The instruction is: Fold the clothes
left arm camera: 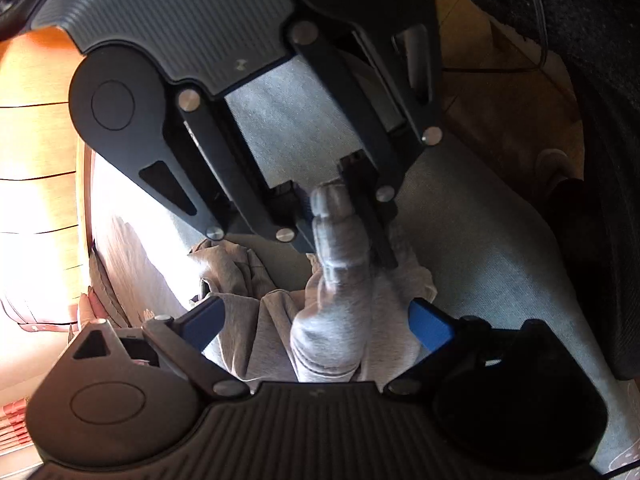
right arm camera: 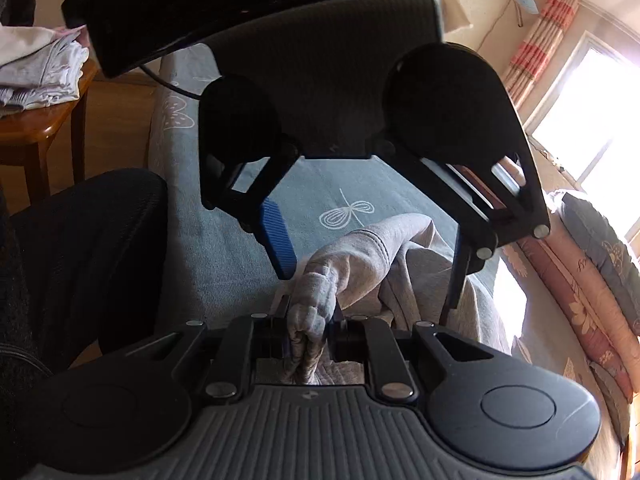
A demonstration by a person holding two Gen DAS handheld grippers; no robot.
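1. Left wrist view: left gripper (left arm camera: 316, 312) hanging with jaws spread wide, straddling the raised sleeve of the grey garment (left arm camera: 260, 332).
2. Right gripper (right arm camera: 310, 332) pinching that sleeve's cuff end, jaws clamping tight.
3. Rest of garment lying crumpled on the blue-grey bed (right arm camera: 224, 240).
4. Folded clothes (right arm camera: 44, 68) sitting stacked on the wooden table (right arm camera: 36, 128) beside the bed.

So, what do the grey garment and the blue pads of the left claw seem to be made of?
Grey garment: probably cotton jersey or fleece, matte; heathered knit, soft folds and a ribbed cuff.
Blue pads on the left claw: likely rubber or soft plastic, matte; fine ridges show.
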